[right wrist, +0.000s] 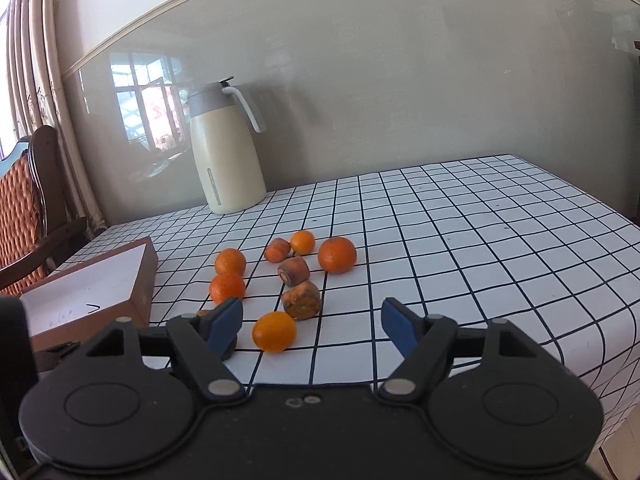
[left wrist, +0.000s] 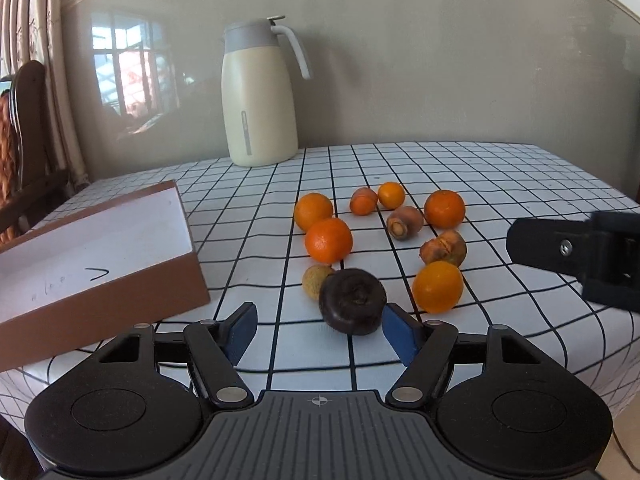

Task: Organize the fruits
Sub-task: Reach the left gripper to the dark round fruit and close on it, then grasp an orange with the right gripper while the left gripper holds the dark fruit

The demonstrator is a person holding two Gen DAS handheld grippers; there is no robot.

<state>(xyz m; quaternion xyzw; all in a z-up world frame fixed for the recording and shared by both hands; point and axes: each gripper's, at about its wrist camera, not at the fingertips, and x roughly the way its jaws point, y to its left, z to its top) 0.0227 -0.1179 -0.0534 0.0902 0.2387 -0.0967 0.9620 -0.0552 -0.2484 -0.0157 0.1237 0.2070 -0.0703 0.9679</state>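
Note:
Several oranges lie on the checked tablecloth, among them one [left wrist: 328,239] near the middle and one [left wrist: 438,286] at the front. Three carrot stubs lie among them, such as one [left wrist: 405,222]. A dark round fruit [left wrist: 352,301] and a small yellowish fruit [left wrist: 316,281] lie nearest. My left gripper [left wrist: 320,330] is open, its right pad beside the dark fruit. My right gripper [right wrist: 312,326] is open, with an orange [right wrist: 274,331] just ahead between its fingers. The right gripper also shows in the left wrist view [left wrist: 576,256].
An open brown box [left wrist: 100,248] with a white inside sits at the left of the table. A cream thermos jug [left wrist: 260,96] stands at the back by the wall. A wooden chair [right wrist: 28,208] stands at the left. The table's front edge is close under both grippers.

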